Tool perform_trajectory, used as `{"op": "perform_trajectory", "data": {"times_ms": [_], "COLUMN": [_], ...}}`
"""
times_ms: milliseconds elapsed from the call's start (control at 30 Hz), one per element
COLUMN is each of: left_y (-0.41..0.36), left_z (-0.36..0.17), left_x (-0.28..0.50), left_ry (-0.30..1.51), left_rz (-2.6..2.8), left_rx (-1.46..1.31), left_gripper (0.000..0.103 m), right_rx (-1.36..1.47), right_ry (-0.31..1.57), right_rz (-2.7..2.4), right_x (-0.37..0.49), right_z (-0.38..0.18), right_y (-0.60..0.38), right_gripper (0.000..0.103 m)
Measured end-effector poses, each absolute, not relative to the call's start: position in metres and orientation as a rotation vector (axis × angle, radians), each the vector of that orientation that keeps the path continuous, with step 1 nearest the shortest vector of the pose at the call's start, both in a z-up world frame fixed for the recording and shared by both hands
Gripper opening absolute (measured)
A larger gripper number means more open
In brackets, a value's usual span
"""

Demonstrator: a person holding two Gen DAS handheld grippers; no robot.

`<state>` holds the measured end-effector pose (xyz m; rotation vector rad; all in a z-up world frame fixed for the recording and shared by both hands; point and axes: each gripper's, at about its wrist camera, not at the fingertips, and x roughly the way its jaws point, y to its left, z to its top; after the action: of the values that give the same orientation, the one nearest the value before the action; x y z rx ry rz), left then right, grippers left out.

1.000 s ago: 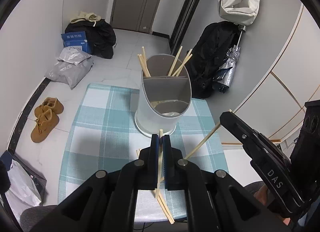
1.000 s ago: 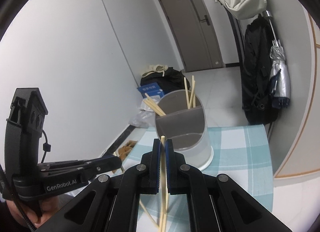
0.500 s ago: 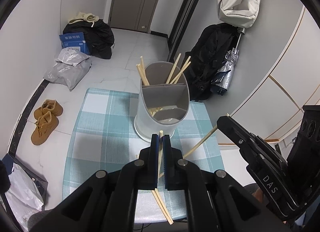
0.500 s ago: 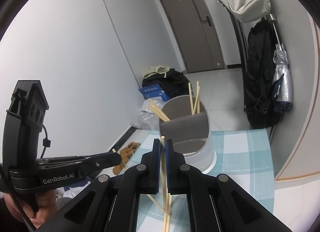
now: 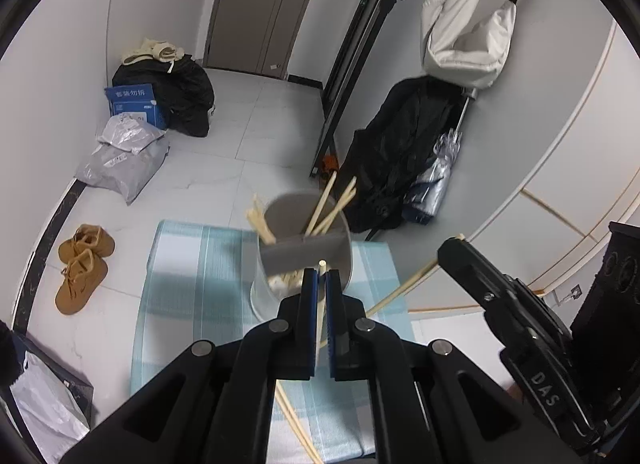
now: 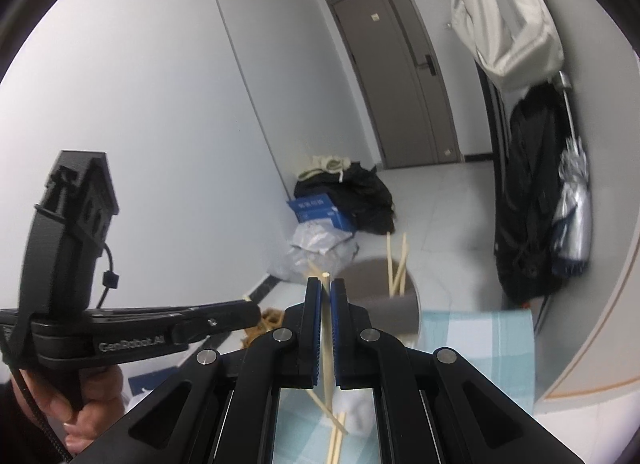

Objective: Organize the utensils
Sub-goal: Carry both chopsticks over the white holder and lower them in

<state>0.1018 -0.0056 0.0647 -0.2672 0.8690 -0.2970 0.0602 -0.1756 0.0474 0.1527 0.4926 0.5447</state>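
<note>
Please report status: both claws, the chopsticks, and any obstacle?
Left claw shut on one chopstick. Right claw shut on another chopstick. Divided holder ahead, partly filled. No obstacle seen.

Both tongs, left (image 5: 321, 276) and right (image 6: 326, 284), clamped, angled downward.

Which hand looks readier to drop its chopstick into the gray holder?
Probably the left. The left gripper pinches a chopstick just before the holder, tilted down at its open top. The right gripper also pinches one, but points flatter, from off to one side.
</note>
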Motion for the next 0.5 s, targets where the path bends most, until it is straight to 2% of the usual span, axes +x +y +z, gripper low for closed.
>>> {"op": "perform_trajectory", "data": {"times_ms": [500], "left_y": [-0.002], "left_z": [0.121], "left_x": [0.169], "left_ry": [0.794], "left_rz": [-0.295], "left_rx": [-0.259], "left_gripper": [0.0], "right_rx": [0.108], "right_ry": [0.393], "right_rz": [0.569], "right_x": [0.132], "right_z": [0.127], "right_y": [-0.164], "right_gripper": [0.004]}}
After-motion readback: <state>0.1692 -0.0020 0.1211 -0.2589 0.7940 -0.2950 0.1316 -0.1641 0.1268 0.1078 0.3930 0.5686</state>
